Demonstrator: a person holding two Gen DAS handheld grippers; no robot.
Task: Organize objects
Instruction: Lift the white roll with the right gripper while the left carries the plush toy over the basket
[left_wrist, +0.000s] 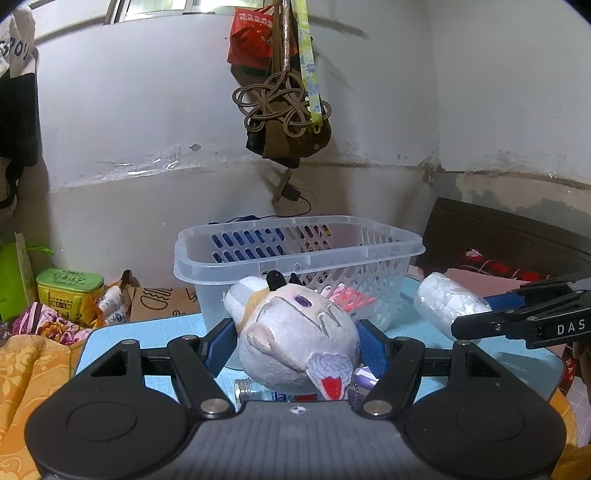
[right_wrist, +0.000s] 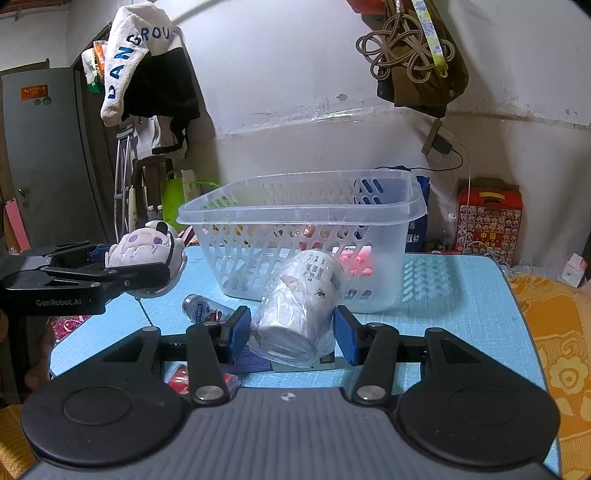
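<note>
1. White walls stand behind one blue table (right_wrist: 461, 314), and one dark bag (left_wrist: 291, 136) hangs on the wall.
2. One clear plastic basket (right_wrist: 303, 206) with holes in its sides sits on the table. Something pink and red shows inside it, too blurry to name.
3. Two grippers are up in front of the basket, one on each side.
4. The left gripper (left_wrist: 295, 343) squeezes one grey plush toy (left_wrist: 295, 336) between its blue pads. It holds the toy above the table, just in front of the basket.
5. The right gripper (right_wrist: 291, 332) squeezes one bagged roll of white paper cups (right_wrist: 299, 310), tilted toward the basket.
6. One small bottle (right_wrist: 205, 308) lies on its side on the table, near the cups.
</note>
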